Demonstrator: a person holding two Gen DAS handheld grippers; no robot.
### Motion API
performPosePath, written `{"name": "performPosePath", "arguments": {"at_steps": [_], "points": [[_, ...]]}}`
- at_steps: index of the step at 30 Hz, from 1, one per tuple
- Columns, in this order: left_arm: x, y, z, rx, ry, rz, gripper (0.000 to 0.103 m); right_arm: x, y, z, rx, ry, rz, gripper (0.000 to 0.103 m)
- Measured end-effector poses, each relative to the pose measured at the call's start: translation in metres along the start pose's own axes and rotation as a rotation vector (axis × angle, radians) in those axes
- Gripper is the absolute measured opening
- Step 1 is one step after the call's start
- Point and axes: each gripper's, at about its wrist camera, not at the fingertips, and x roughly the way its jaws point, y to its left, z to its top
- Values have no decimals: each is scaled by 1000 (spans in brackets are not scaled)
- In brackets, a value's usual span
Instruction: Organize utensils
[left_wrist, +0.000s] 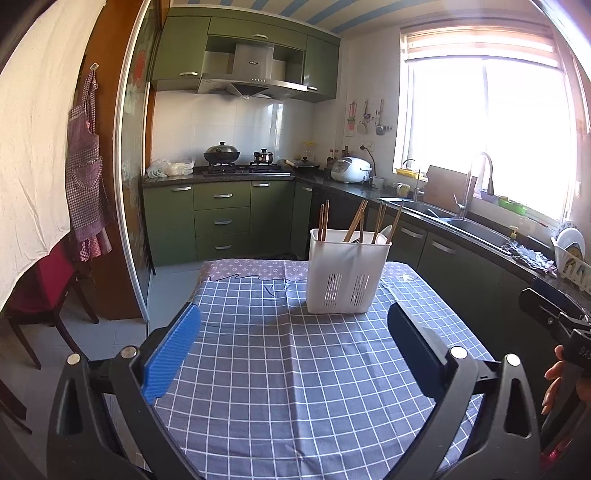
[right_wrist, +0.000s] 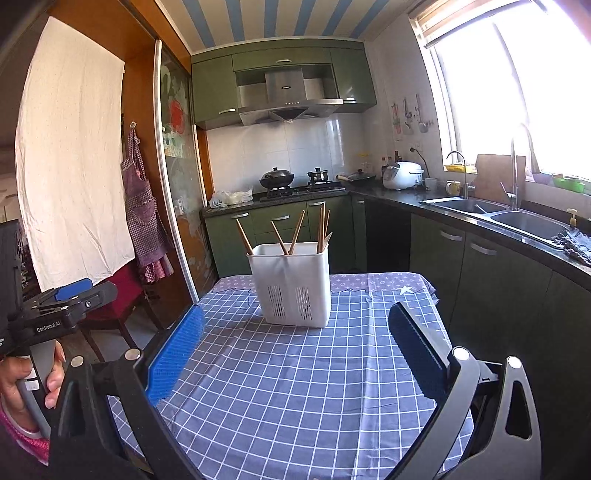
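Left wrist view shows my worry first: the table (left_wrist: 295, 387) is small, its checked cloth (left_wrist: 258, 350) hangs loose and creased, and the white holder (left_wrist: 347, 271) stands tall and light near the far edge. If I nudge it with a claw or snag the cloth as I draw away, I judge the holder could tip or slide off the back, spilling everything in it.

Both my claws stand wide with nothing between the pads: the left claw (left_wrist: 293, 345) and the right claw (right_wrist: 295, 347) each hover over bare cloth, well short of the holder.

The holder sits upright toward the far end of the table, slotted near its base. The chopsticks (left_wrist: 356, 221) lean in it at loose angles, spread across compartments, and a pale spoon (left_wrist: 386, 232) pokes up at the right. No utensil lies on the cloth that I can see, so sorting looks nearly done.
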Motion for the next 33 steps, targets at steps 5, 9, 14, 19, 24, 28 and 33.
{"name": "performPosePath", "arguments": {"at_steps": [5, 9, 14, 19, 24, 28, 33], "points": [[2, 10, -7, -22, 27, 27, 96, -6, 13, 1, -32, -21, -22, 98], [4, 15, -9, -36, 38, 31, 96, -3, 13, 2, -30, -11, -30, 98], [4, 15, -9, -33, 42, 28, 96, 4, 13, 3, -35, 8, -35, 98], [3, 14, -9, -31, 41, 22, 96, 9, 14, 4, -36, 12, -34, 98], [6, 13, -8, -39, 55, 19, 96, 12, 15, 4, -34, 17, -32, 98], [8, 15, -7, -50, 61, 19, 96, 14, 15, 5, -35, 20, -29, 98], [7, 16, -8, -55, 57, 35, 96, 17, 15, 5, -35, 27, -25, 98]]}}
